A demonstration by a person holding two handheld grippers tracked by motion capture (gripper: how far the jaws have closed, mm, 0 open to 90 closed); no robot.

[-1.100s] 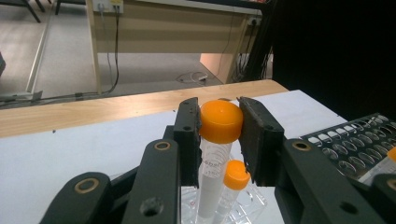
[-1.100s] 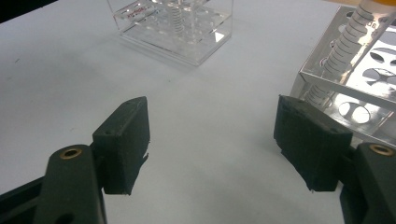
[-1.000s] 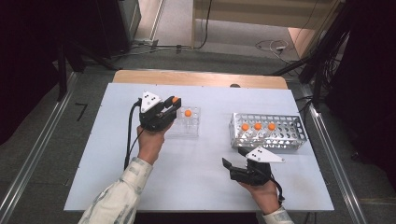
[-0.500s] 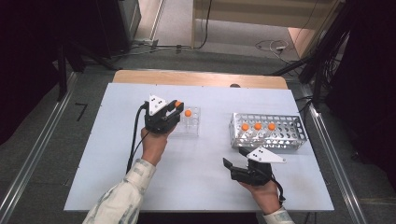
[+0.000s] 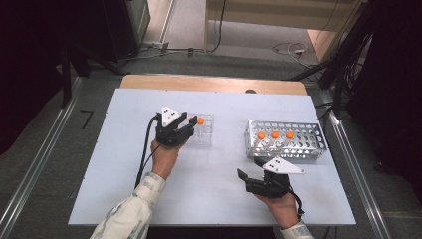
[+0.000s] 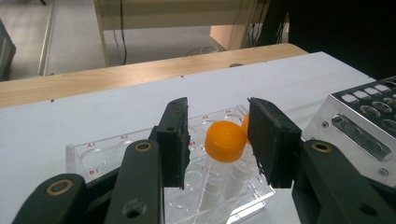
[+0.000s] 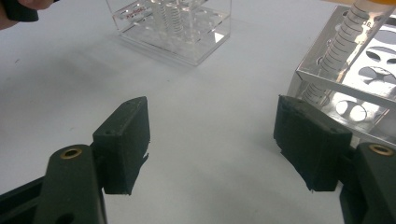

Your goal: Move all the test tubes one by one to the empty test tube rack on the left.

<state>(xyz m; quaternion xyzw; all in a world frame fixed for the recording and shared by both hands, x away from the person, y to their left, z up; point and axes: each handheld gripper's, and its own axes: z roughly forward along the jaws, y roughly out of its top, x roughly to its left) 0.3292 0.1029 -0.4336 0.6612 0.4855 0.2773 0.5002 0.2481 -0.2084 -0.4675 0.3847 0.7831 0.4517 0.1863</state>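
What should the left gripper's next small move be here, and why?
Probably ease forward and down a little, then close. In the left gripper view, the left gripper is open, with the near orange-capped tube standing upright in the clear rack just beyond its jaws, roughly centred in the gap but not yet between them. The right gripper rests open on the table by the metal rack.

A: Where is there room to pass?

B: Bare table (image 5: 219,169) lies between the two hands, and from 6 to 9 o'clock of the clear rack (image 5: 201,130).

A: And what blocks?

B: The metal rack (image 5: 286,141) stands at 3 o'clock of the clear rack, a bare lane between them. The left gripper (image 6: 217,140) has its fingers (image 6: 173,140) apart around an orange-capped tube (image 6: 223,154), a second tube just behind it.
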